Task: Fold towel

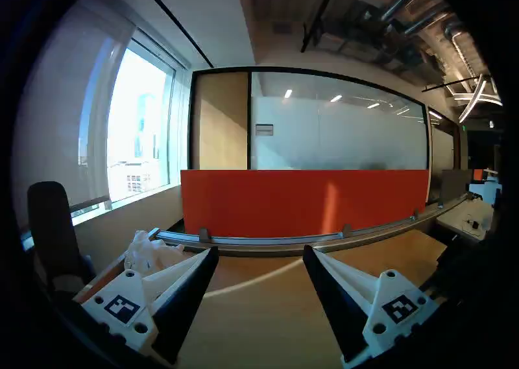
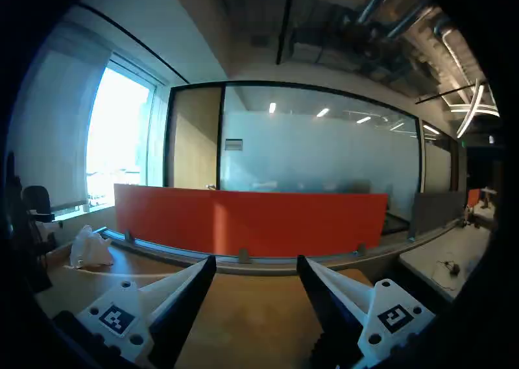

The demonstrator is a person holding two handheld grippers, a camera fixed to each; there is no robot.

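glass wall: frosted and dark-framed, spans the back of the room; ceiling lights reflect in it. Also in right gripper view.
window: bright, on the left side of the room; seen in right gripper view too.
orange partition: long upright panel along the far edge of the table, in front of the glass wall; right gripper view.
table: wooden top, under both hand-held grippers, runs back to the partition; right gripper view.
second table: pale top, off to the right, small items and a cable on it, too small to tell.
chair: black backrest at far left, by the window; smaller and farther off in right gripper view.
left hand-held gripper: fingers spread wide, nothing between them, bare table in the gap.
right hand-held gripper: fingers spread wide, holding nothing, above the table, pointed at the partition.
towel: white, crumpled in a heap, on the far left of the table near the window and the partition's left end; lower part hidden behind the left hand-held gripper's left finger. In right gripper view it sits well apart from that gripper, to the left. In neither gripper.
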